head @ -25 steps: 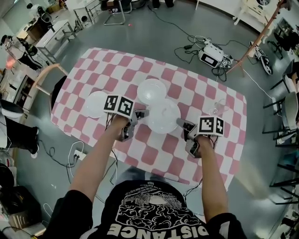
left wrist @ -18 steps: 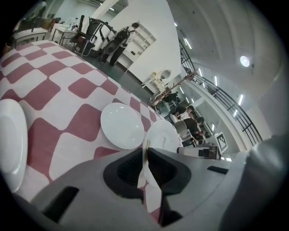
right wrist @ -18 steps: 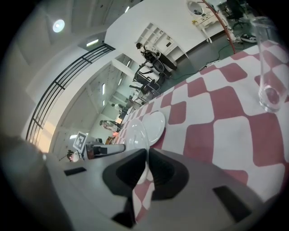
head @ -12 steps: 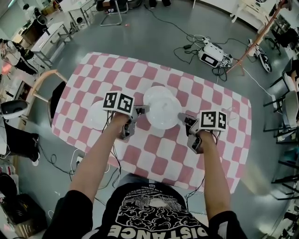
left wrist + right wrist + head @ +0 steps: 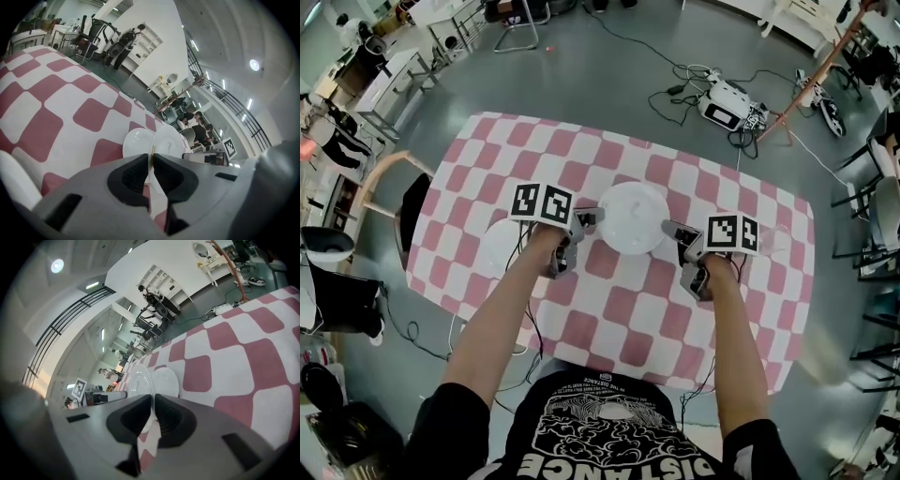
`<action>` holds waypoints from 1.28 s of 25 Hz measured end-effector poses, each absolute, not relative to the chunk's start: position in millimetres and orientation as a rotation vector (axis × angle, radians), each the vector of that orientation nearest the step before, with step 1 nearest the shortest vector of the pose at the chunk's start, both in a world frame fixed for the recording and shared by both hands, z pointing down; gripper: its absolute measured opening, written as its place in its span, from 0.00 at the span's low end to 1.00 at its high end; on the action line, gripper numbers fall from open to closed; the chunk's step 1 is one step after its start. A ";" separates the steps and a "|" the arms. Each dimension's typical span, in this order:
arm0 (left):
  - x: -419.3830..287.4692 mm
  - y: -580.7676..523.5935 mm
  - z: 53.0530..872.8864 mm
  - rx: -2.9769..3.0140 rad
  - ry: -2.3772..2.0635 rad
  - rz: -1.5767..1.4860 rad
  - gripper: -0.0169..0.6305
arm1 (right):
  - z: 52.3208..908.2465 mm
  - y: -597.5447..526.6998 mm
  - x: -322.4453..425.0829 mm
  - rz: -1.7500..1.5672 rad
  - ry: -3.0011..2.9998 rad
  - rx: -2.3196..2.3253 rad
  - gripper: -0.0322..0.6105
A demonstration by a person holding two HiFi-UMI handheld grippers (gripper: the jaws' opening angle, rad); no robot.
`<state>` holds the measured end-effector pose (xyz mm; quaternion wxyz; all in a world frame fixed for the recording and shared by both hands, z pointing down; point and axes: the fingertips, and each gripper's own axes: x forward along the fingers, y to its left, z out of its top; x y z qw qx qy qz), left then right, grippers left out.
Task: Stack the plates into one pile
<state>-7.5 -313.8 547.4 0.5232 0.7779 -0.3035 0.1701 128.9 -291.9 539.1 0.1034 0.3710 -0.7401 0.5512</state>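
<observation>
Fingers point(image 5: 129, 177) of the left gripper point(image 5: 151, 158) and right gripper point(image 5: 153, 400) are pinched onto opposite rims of a round, plain white plate point(image 5: 633, 217). It is held between them, roughly level and face up, just above a second plate point(image 5: 136, 140) near the middle of the checked table point(image 5: 609, 309).

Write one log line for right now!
left gripper: shut on plate | right gripper: shut on plate | second plate: on table | stack: unfinished
</observation>
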 end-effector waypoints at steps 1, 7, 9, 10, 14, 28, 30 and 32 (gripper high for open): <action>-8.6 -316.6 549.7 1.858 -0.726 0.405 0.09 | 541.4 -295.3 128.0 1.628 -2.178 1.101 0.10; -11.6 -330.4 568.1 1.832 -0.719 0.399 0.09 | 558.9 -309.6 125.9 1.653 -2.133 1.150 0.10; -12.7 -334.3 574.4 1.825 -0.721 0.401 0.09 | 565.5 -312.8 125.2 1.668 -2.115 1.170 0.10; -13.2 -336.0 577.4 1.821 -0.722 0.403 0.09 | 568.7 -314.0 124.8 1.674 -2.105 1.177 0.10; -13.0 -339.5 586.3 1.809 -0.713 0.410 0.09 | 578.0 -317.3 125.5 1.693 -2.074 1.197 0.10; -10.4 -343.0 596.6 1.814 -0.692 0.428 0.10 | 590.0 -322.7 128.4 1.680 -2.047 1.259 0.11; -11.1 -342.7 596.8 1.817 -0.694 0.431 0.10 | 590.6 -323.0 127.7 1.671 -2.050 1.266 0.11; -11.2 -342.8 597.3 1.823 -0.694 0.436 0.10 | 591.2 -323.1 127.7 1.664 -2.054 1.271 0.11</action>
